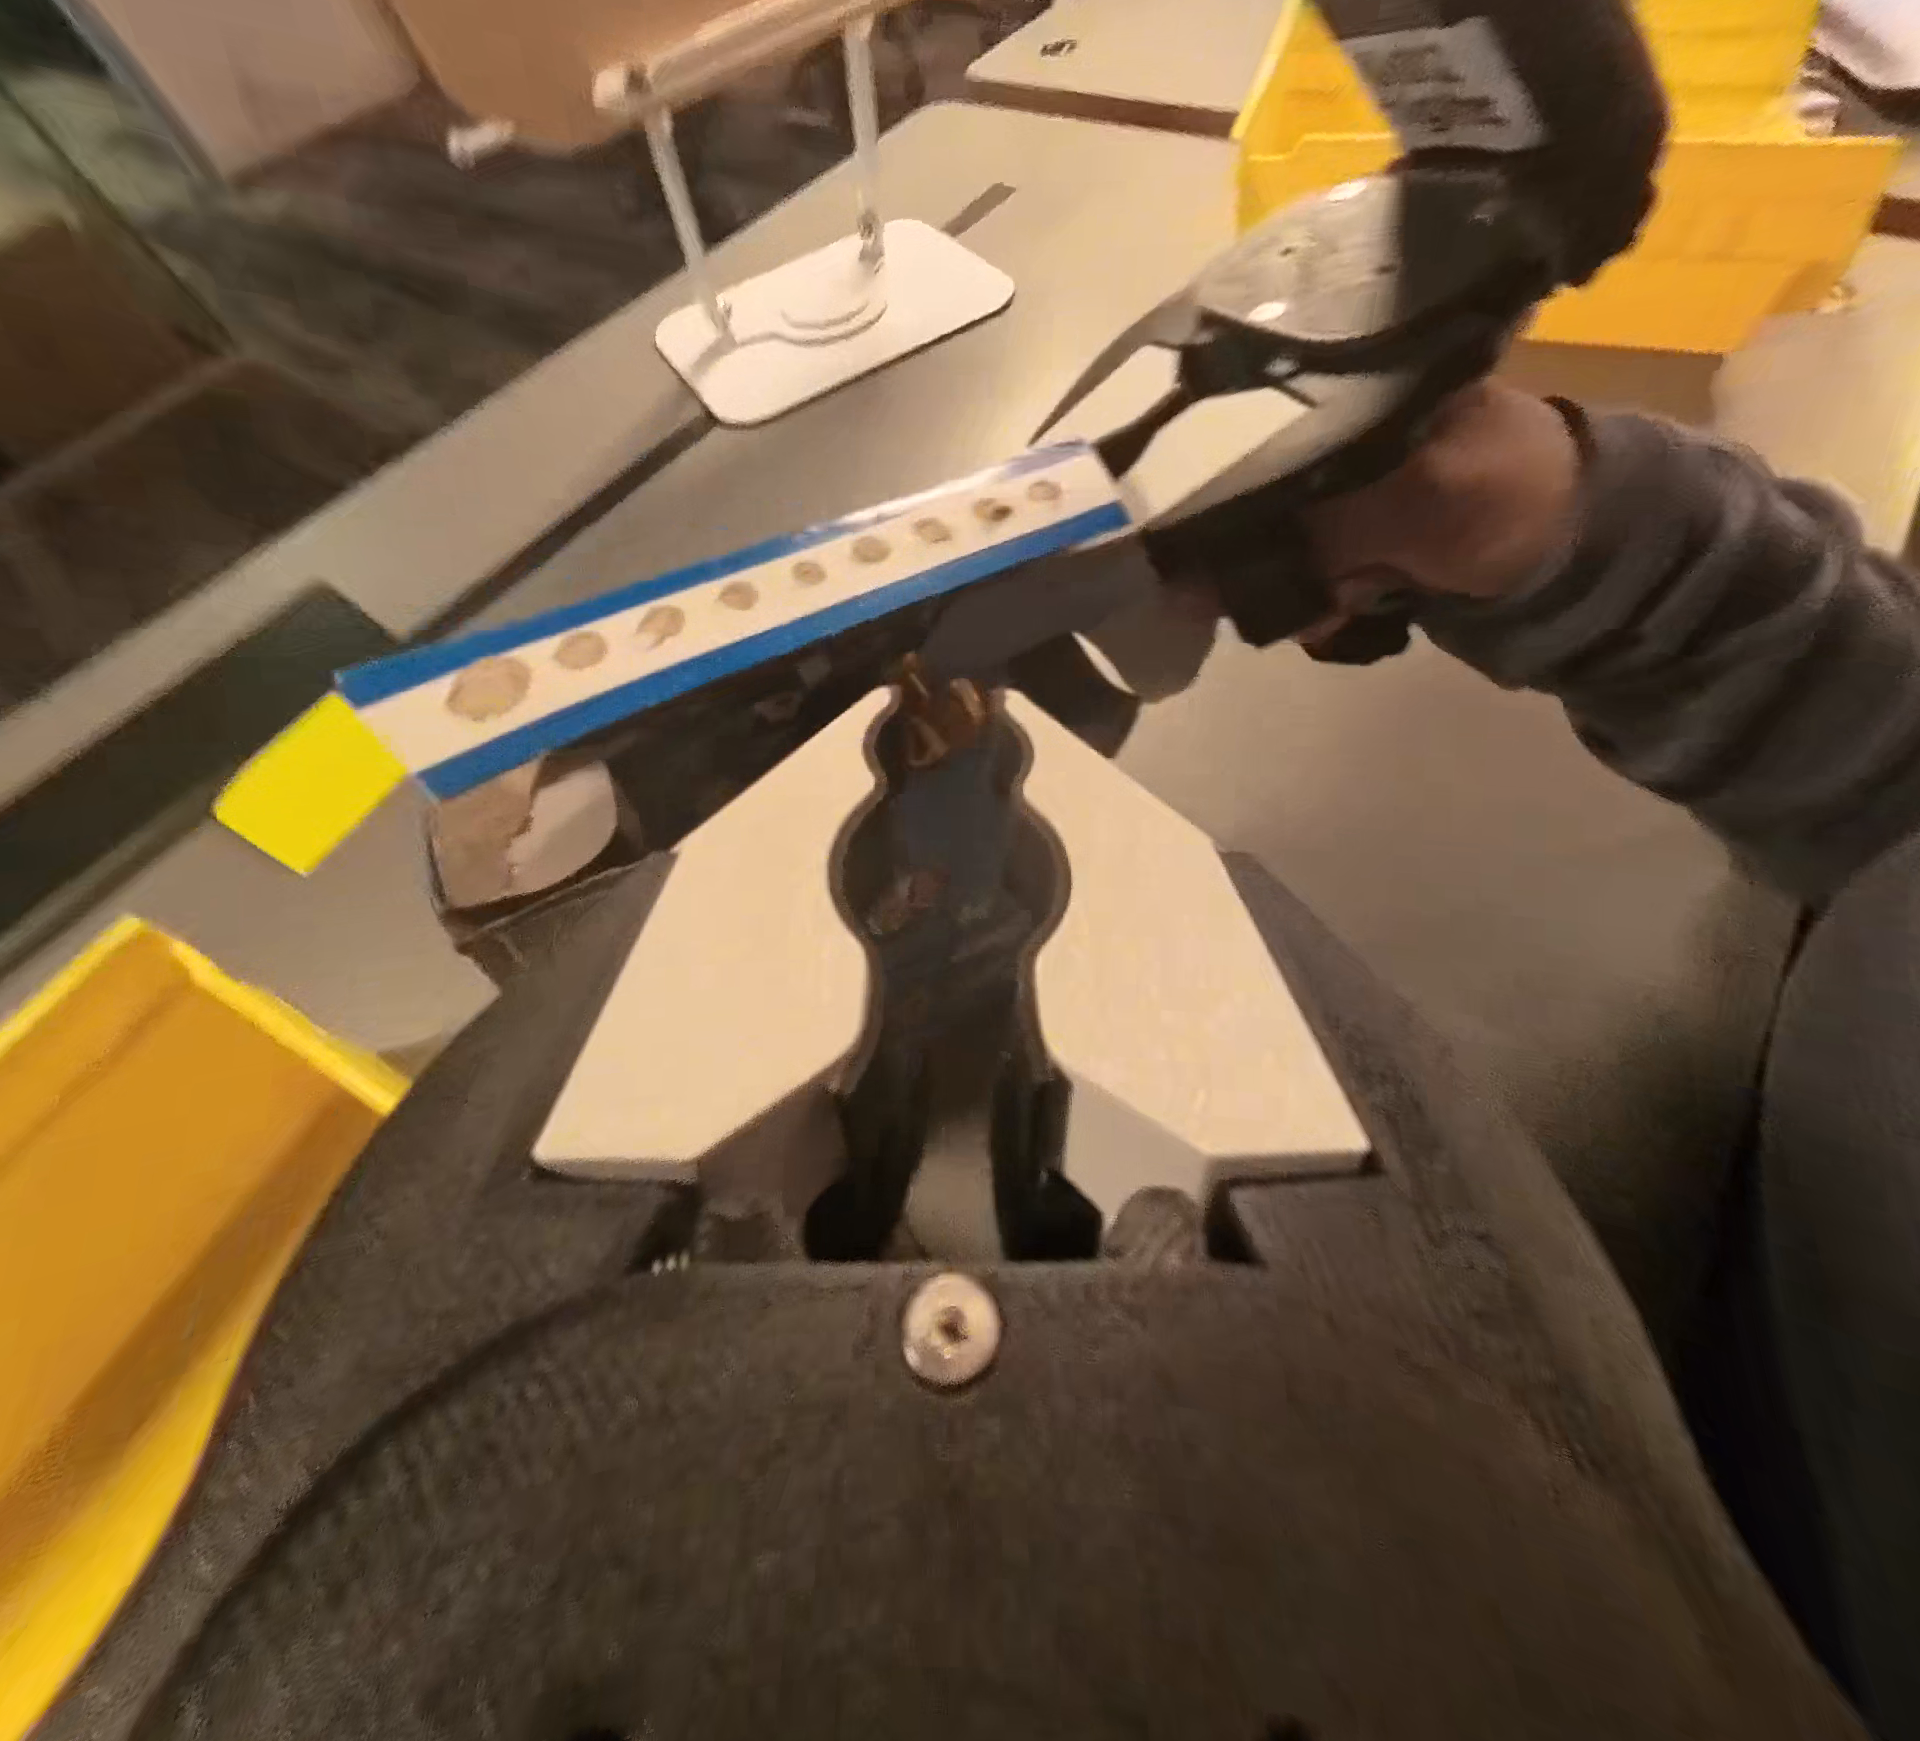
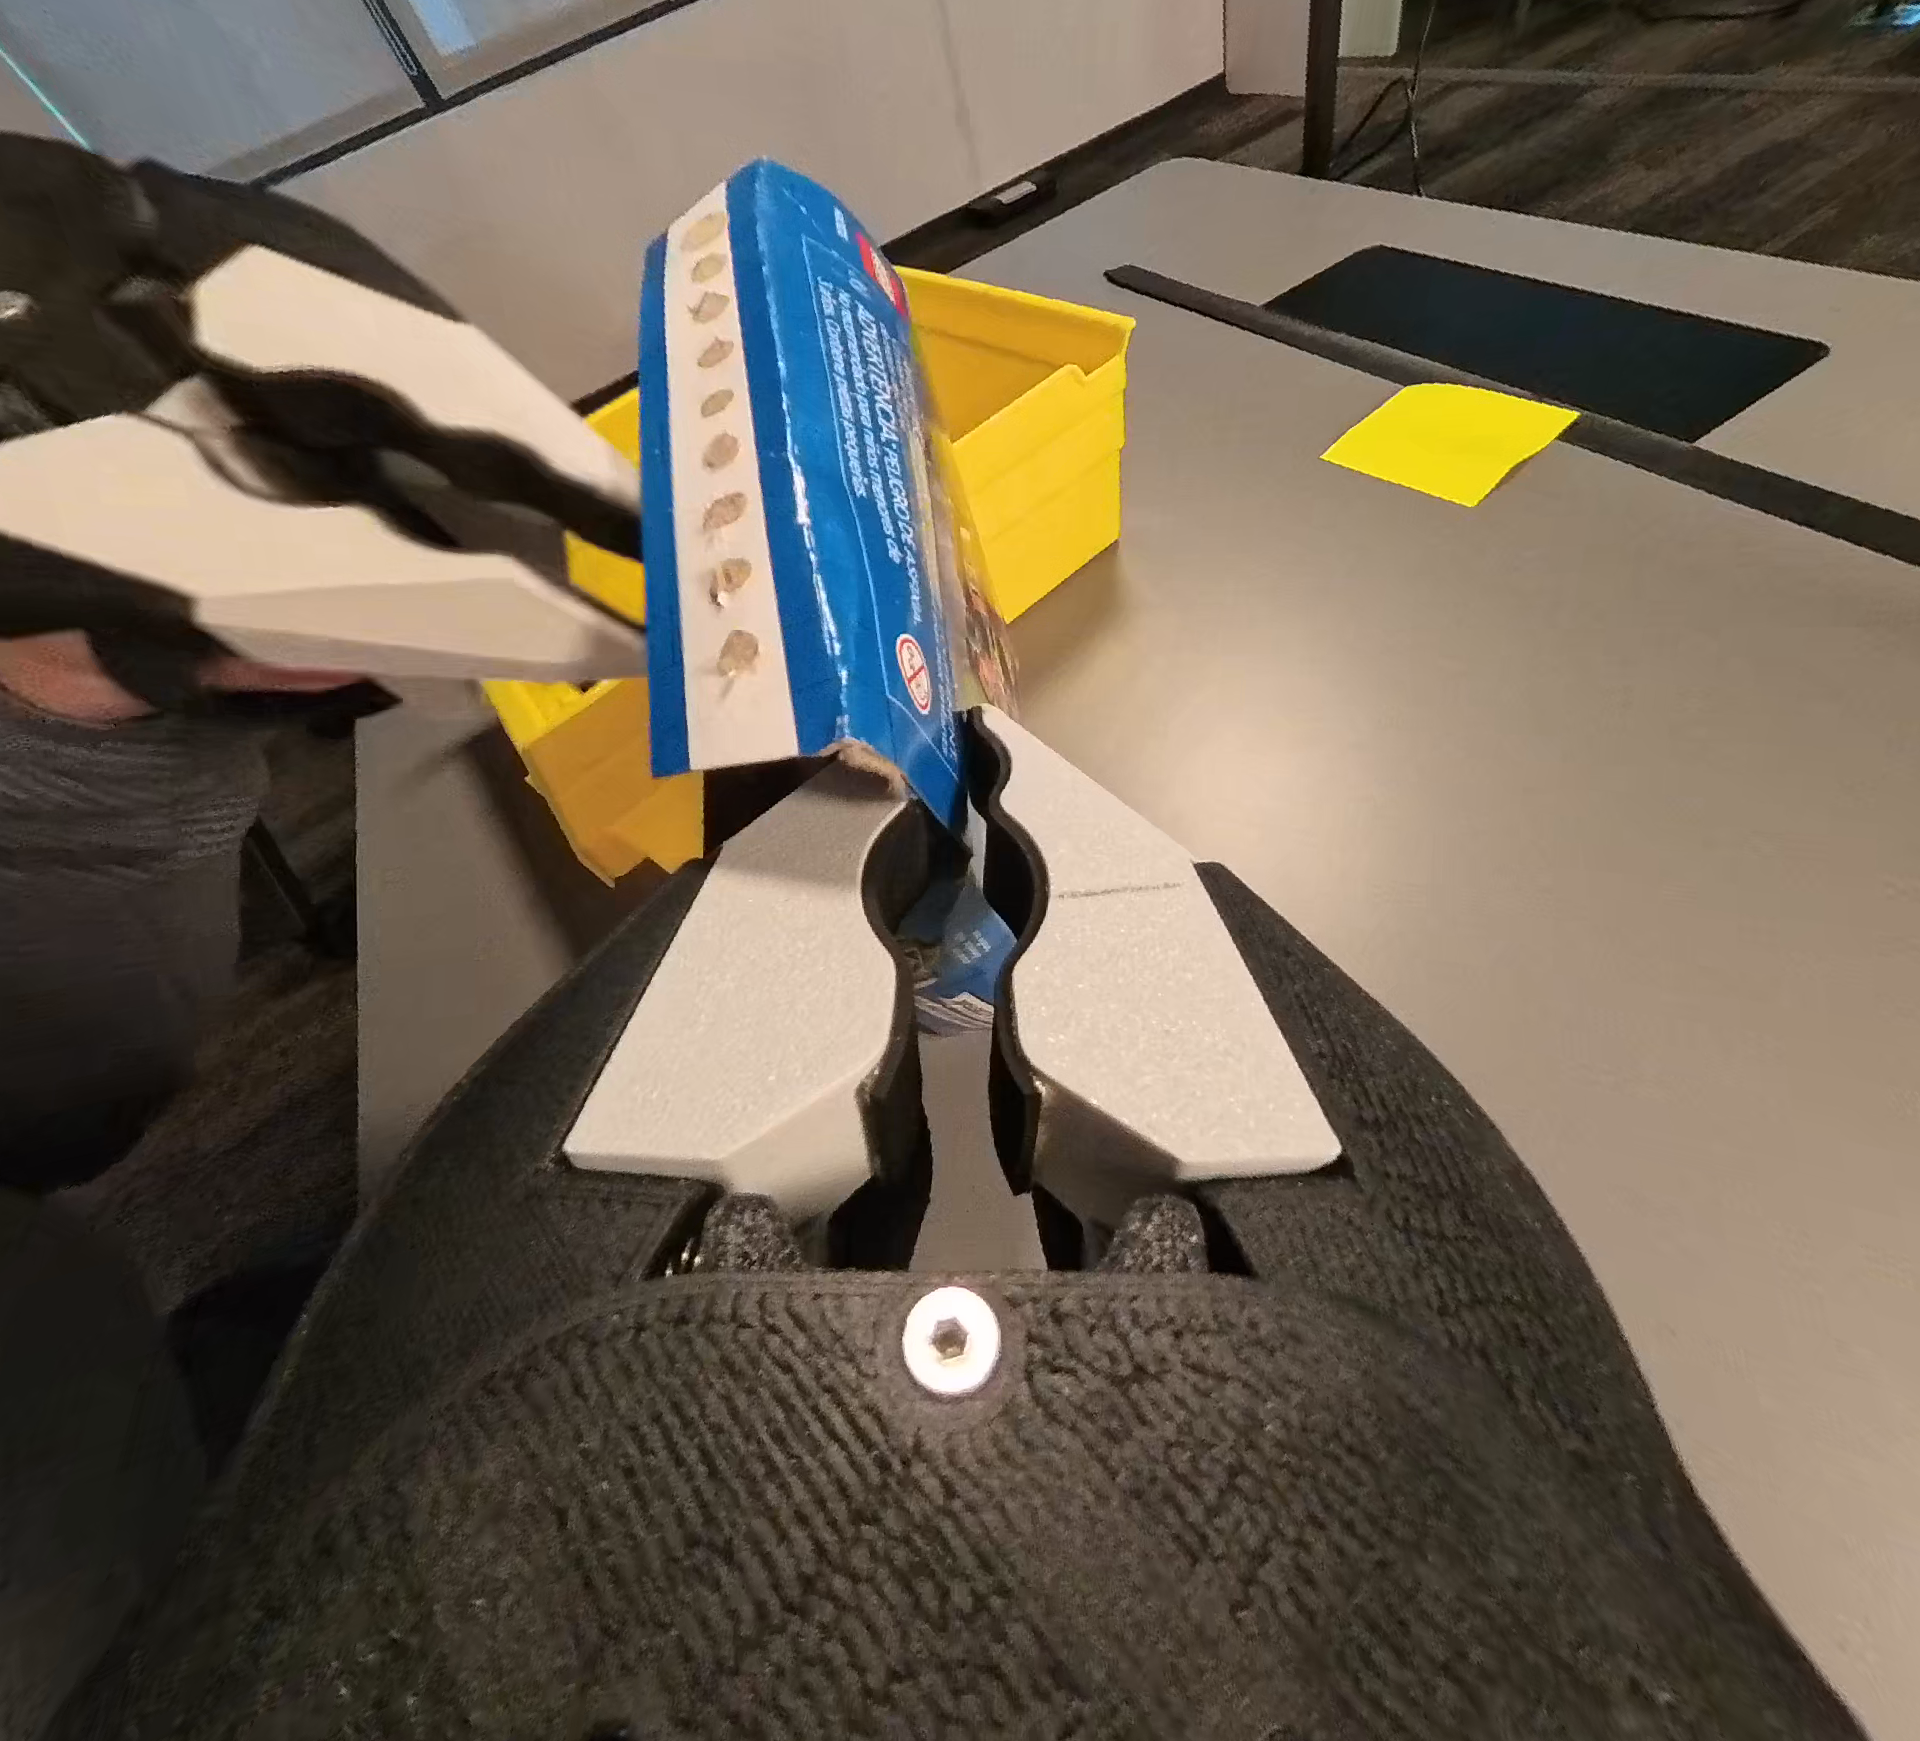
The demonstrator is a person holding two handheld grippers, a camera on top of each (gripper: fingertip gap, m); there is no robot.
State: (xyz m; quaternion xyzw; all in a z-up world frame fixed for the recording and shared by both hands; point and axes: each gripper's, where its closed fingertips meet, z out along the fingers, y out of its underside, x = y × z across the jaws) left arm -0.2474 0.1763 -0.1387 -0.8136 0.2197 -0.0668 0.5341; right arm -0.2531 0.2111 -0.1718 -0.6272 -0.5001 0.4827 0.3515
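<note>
Cardboard box [image 2: 790, 486], blue and already torn open, hangs mid-frame above the table [image 2: 1455, 860], pinched between both grippers, right [image 2: 971, 756] clamping its panel, left [image 1: 940, 704] narrowed on another edge.

A grey tabletop [image 2: 1455, 808] carries a yellow plastic bin [image 2: 1039, 403] near its far left edge. A yellow sticky note [image 2: 1449, 441] lies flat farther right, just beside a dark strip [image 2: 1558, 424] and a black mat [image 2: 1548, 341]. In the left wrist view, a white flat-based stand with a cross rod [image 1: 831, 320] rests on the tabletop, with more yellow bins [image 1: 1714, 237] behind.
</note>
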